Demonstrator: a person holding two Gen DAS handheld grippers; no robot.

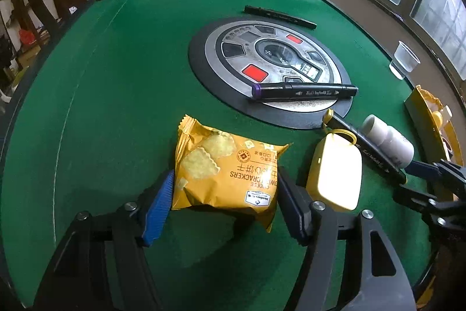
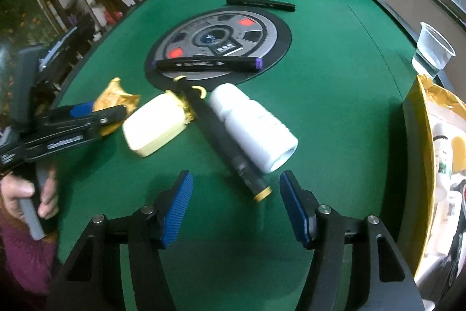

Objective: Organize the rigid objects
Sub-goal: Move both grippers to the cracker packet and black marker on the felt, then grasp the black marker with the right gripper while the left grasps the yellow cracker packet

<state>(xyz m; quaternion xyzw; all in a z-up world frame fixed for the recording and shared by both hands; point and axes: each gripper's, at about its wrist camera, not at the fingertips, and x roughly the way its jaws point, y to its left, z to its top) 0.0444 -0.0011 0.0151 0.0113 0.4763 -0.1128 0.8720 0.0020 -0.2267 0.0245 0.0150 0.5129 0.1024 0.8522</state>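
Observation:
My left gripper (image 1: pixel 224 194) is closed around a yellow cracker packet (image 1: pixel 224 168) and holds it just above the green table; the packet also shows in the right wrist view (image 2: pixel 116 101). My right gripper (image 2: pixel 236 203) is open and empty, just short of a white bottle (image 2: pixel 253 127) lying on its side and a black marker with yellow caps (image 2: pixel 221 136). A pale yellow case (image 2: pixel 154 127) lies left of the marker, and also shows in the left wrist view (image 1: pixel 335 171). A purple-capped marker (image 1: pixel 303 91) rests on the round centre panel.
A third black marker (image 1: pixel 279 16) lies beyond the centre panel (image 1: pixel 233 54). A clear plastic cup (image 2: pixel 434 48) stands at the table's right edge. A yellow box (image 2: pixel 419 153) holding several items stands at the right. Chairs stand behind the table.

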